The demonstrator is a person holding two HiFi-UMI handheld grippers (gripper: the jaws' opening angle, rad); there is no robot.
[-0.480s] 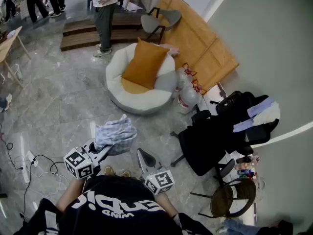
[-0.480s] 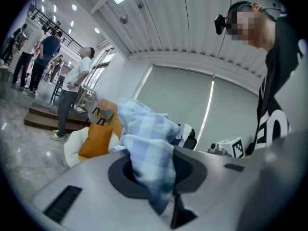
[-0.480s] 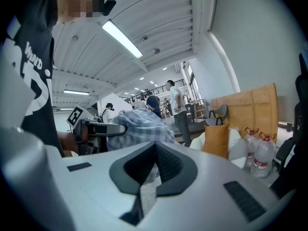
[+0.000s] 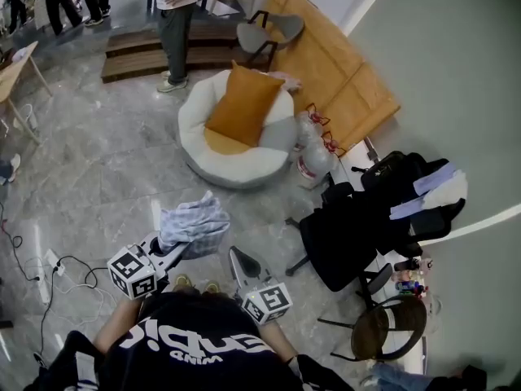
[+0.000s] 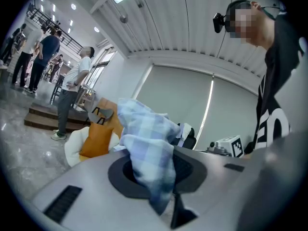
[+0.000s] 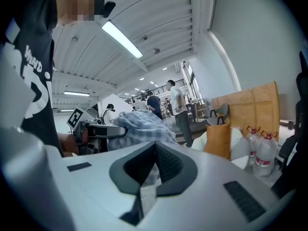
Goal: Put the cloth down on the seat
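none of the placing is done — left gripper (image 4: 172,249) clamps the checked cloth (image 4: 193,222), well apart from the white seat (image 4: 190,129); right gripper (image 4: 236,259) closed, empty.

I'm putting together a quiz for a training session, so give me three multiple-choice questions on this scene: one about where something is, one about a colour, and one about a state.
1. Where does the orange square cushion lie?
A. on the round white padded seat
B. on the black office chair
C. on the wooden steps

2. What colour is the crumpled fabric cloth?
A. plain red
B. blue and white checked
C. black

3. What state is the left gripper in?
A. fingers wide open, empty
B. fingers shut on the cloth
C. lying on the floor

Answers:
1. A: the cushion leans in the seat's hollow.
2. B: the left gripper view shows pale checks.
3. B: the cloth bunches between the fingers in that view.
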